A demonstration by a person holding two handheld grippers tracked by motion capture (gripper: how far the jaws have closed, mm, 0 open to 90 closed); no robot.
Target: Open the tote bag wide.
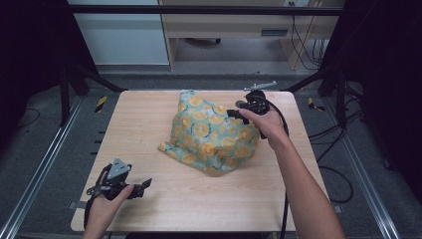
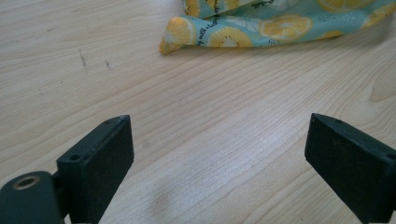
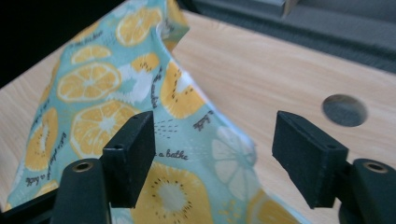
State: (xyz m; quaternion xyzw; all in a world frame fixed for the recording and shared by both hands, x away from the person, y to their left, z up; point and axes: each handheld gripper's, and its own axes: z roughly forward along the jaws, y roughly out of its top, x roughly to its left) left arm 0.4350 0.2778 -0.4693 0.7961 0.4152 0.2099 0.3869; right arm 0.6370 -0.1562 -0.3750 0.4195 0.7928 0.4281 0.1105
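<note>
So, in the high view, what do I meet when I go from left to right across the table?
Left gripper, held low over the table → lemon-print cloth, bunched up in the middle → right gripper, its jaws open at the cloth's right side.

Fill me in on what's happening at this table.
A person is working a lemon-print cloth that lies bunched up on the wooden table. The right hand-held gripper is at the cloth's far right side, jaws open with fabric rising between them, not pinched. The left hand-held gripper rests open on bare table, apart from the cloth.
</note>
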